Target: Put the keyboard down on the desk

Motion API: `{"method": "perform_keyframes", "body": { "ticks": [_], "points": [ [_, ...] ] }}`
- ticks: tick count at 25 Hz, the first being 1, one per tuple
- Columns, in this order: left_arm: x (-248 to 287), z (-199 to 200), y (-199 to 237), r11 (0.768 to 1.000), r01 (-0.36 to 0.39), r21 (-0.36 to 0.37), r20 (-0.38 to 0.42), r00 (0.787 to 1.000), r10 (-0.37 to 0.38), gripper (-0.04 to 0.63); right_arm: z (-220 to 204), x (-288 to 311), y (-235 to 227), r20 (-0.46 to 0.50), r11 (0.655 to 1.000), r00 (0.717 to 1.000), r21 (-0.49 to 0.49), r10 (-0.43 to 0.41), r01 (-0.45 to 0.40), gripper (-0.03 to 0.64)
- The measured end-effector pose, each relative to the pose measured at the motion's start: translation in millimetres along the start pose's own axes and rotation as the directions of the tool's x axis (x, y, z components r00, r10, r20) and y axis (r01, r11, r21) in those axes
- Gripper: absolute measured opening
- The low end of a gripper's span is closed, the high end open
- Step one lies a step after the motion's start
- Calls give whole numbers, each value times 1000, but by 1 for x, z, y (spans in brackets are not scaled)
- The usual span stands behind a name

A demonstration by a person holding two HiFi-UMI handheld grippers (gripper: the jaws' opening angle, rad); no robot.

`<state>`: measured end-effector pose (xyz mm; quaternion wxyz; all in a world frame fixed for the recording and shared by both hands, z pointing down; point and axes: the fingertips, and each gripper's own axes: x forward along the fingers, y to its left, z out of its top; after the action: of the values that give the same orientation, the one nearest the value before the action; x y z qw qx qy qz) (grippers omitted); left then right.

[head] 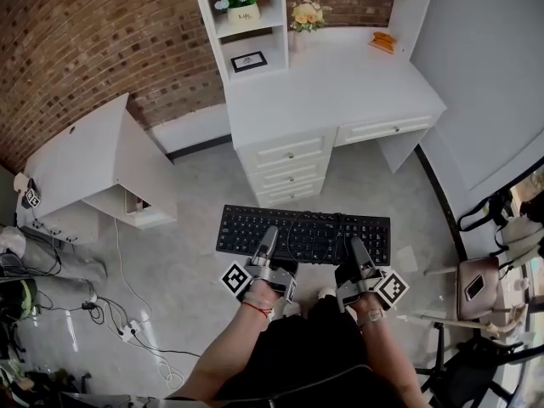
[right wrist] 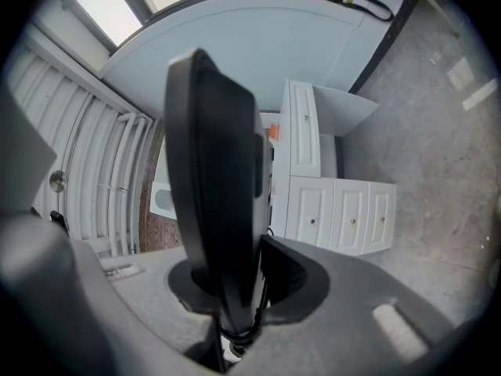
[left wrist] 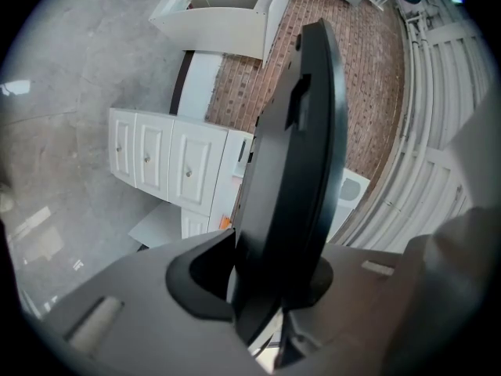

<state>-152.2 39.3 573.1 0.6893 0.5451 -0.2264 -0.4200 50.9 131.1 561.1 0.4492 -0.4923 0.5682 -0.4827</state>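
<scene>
A black keyboard [head: 303,231] with its coiled cable lying on the keys is held level above the grey floor, in front of the white desk [head: 331,92]. My left gripper [head: 270,243] is shut on the keyboard's near edge left of centre. My right gripper [head: 355,252] is shut on the same edge toward the right. In the left gripper view the keyboard [left wrist: 293,171] stands edge-on between the jaws, and in the right gripper view the keyboard [right wrist: 215,194] does the same. The desk's drawers [right wrist: 344,218] lie ahead.
The desk carries a shelf unit [head: 242,24] with flowers and a frame, a vase [head: 306,19] and an orange object [head: 383,41]. A toppled white cabinet [head: 102,168] lies at left, with cables and a power strip [head: 127,330] on the floor. A chair with a bag [head: 476,283] stands at right.
</scene>
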Motion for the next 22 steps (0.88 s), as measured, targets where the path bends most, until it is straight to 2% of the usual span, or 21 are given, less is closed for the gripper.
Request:
{"method": "perform_keyframes", "body": {
  "ticks": [10, 22],
  "points": [
    [49, 7, 17, 1000, -17, 5, 36, 999, 17, 84, 34, 46, -14, -16, 1000, 1000, 24, 2, -1, 71],
    [164, 15, 18, 1000, 19, 24, 85, 996, -21, 84, 108, 150, -21, -80, 1000, 997, 25, 9, -7, 71]
  ]
}}
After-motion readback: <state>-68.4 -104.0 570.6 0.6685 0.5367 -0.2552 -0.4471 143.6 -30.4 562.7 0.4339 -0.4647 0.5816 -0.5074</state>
